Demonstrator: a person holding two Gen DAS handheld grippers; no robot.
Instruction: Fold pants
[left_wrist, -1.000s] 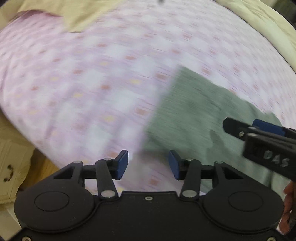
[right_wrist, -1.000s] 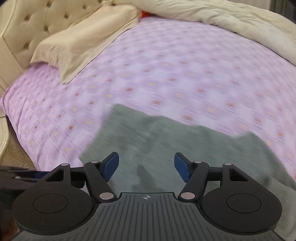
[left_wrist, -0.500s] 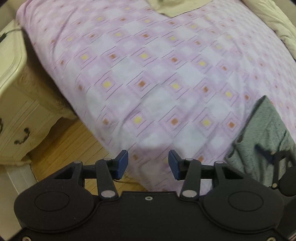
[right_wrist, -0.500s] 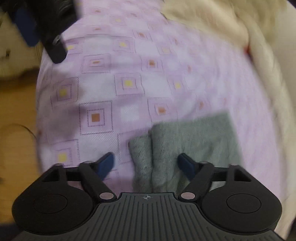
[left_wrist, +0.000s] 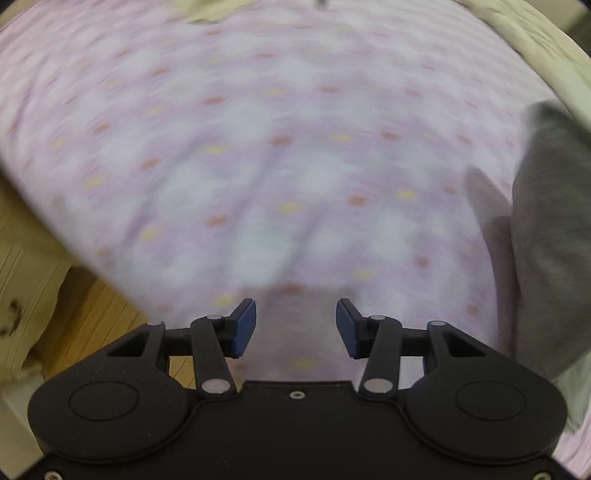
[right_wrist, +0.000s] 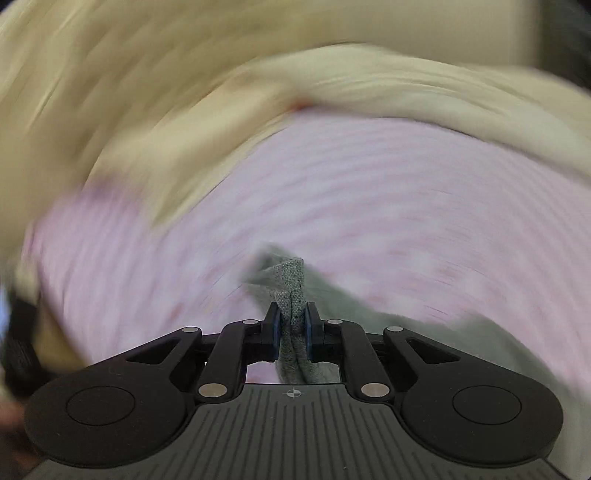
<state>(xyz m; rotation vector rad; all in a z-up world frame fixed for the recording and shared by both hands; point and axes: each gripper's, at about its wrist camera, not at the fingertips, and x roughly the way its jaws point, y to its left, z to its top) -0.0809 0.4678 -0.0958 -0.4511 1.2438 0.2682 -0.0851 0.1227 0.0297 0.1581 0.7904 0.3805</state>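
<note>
Pink bedsheet (right_wrist: 369, 206) behind pants (right_wrist: 292, 295) pinched between right fingers (right_wrist: 274, 328).

Both wrist views face the pink bedsheet (left_wrist: 295, 147) closely.

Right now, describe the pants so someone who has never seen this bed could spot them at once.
Start at the bed with the pink checked sheet and the cream duvet bunched along its far side. The pants are the only grey knit cloth on it, a folded edge clamped in the right gripper, while the left gripper is open and holds nothing.
</note>
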